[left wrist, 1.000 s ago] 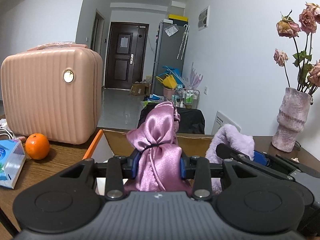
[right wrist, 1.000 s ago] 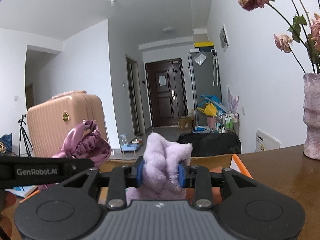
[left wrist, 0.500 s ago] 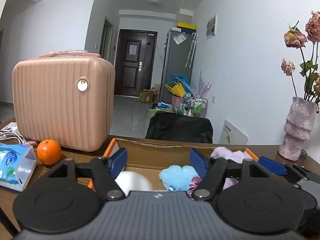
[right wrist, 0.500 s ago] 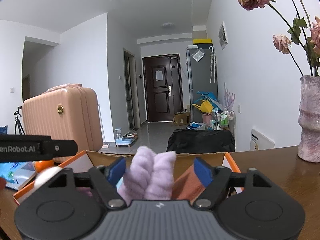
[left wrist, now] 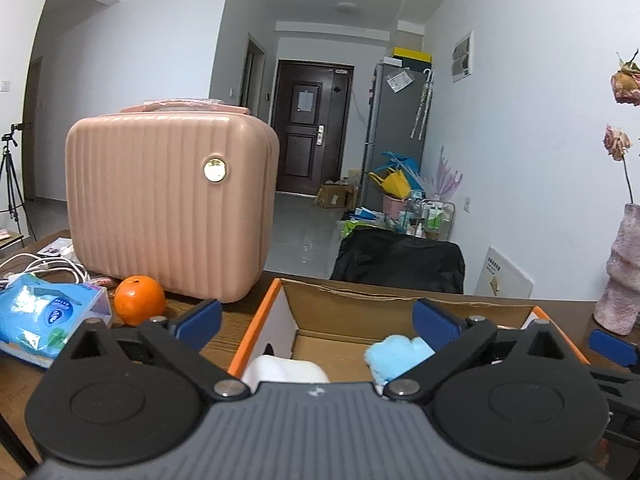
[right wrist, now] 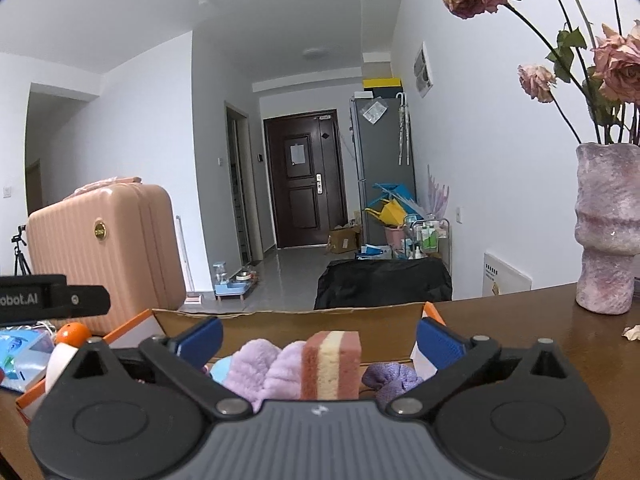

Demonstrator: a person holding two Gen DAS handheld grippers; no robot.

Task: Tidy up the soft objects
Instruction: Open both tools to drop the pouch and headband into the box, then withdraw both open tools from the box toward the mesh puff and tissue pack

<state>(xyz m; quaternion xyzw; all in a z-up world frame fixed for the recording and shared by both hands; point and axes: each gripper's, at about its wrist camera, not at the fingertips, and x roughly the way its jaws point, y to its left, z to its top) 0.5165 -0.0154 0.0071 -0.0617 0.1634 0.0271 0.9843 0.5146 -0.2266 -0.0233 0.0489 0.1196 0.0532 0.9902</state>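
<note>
An open cardboard box with orange edges (left wrist: 360, 304) (right wrist: 288, 320) stands on the brown table and holds soft things. In the left wrist view I see a white soft thing (left wrist: 280, 366) and a light blue plush (left wrist: 396, 354) in it. In the right wrist view a lilac fluffy cloth (right wrist: 264, 368), a pink and cream sponge (right wrist: 331, 364) and a purple scrunchie (right wrist: 390, 376) lie in it. My left gripper (left wrist: 316, 320) is open and empty above the box's near side. My right gripper (right wrist: 318, 336) is open and empty above the box.
A pink ribbed case (left wrist: 168, 208) stands left of the box, with an orange (left wrist: 139, 300), a blue tissue pack (left wrist: 44, 316) and white cables (left wrist: 44, 266) beside it. A pink vase of dried roses (right wrist: 608, 228) stands on the table at the right.
Both grippers opened: the left let go of the pink satin scrunchie and the right let go of the lilac cloth, which now lies in the box. Both grippers drew back.
</note>
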